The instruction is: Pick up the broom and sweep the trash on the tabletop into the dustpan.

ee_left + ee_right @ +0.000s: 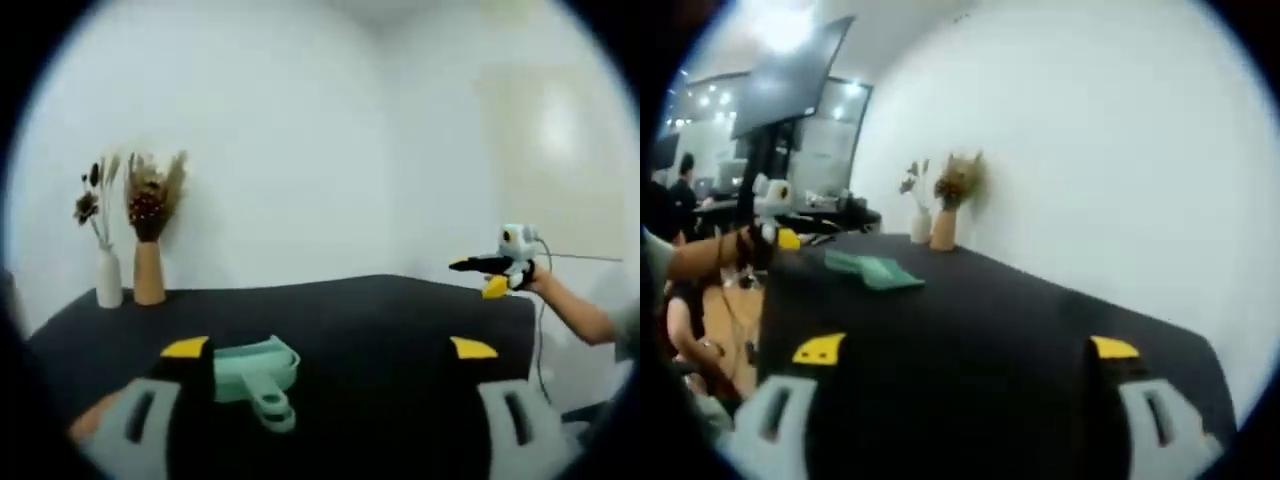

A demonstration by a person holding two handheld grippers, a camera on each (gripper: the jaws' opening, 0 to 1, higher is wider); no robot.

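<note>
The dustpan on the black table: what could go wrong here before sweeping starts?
1. The green dustpan lies close to the left gripper, whose jaws stand open; a careless approach may push it away.
2. Two vases stand near the table's far edge; a wide swing could topple them.

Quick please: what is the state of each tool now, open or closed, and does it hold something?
Left tool: open, holds nothing; the dustpan lies beyond its jaws.
Right tool: open, holds nothing, above the table.
</note>
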